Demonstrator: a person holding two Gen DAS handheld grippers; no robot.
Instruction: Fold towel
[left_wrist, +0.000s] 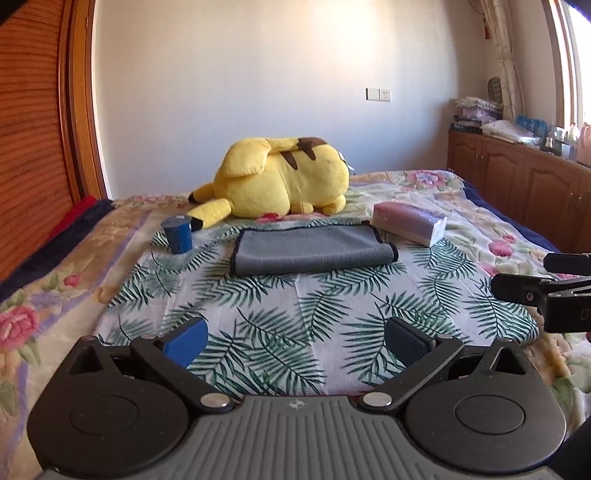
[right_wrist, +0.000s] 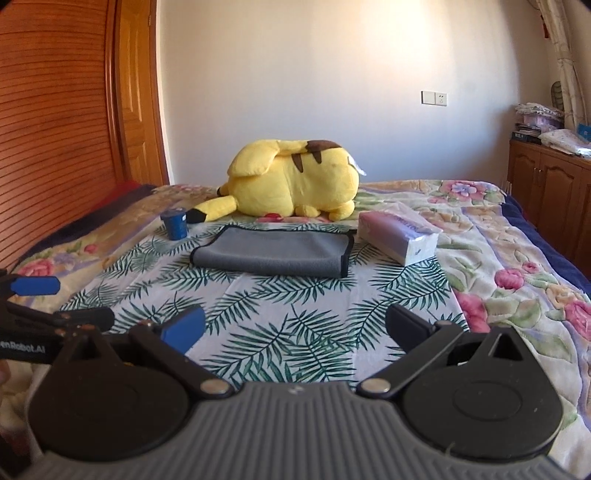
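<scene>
A grey towel with black trim (left_wrist: 312, 249) lies folded over on a leaf-print cloth (left_wrist: 280, 317) on the bed; it also shows in the right wrist view (right_wrist: 273, 252). My left gripper (left_wrist: 295, 341) is open and empty, held well short of the towel over the near part of the cloth. My right gripper (right_wrist: 295, 334) is also open and empty, at a similar distance. The right gripper shows at the right edge of the left wrist view (left_wrist: 517, 278), and the left gripper at the left edge of the right wrist view (right_wrist: 59, 301).
A yellow plush toy (left_wrist: 284, 177) lies behind the towel. A small blue cup (left_wrist: 178, 234) stands at its left and a tissue pack (left_wrist: 408, 219) at its right. A wooden wardrobe (left_wrist: 29, 147) is on the left, cabinets (left_wrist: 517, 181) on the right.
</scene>
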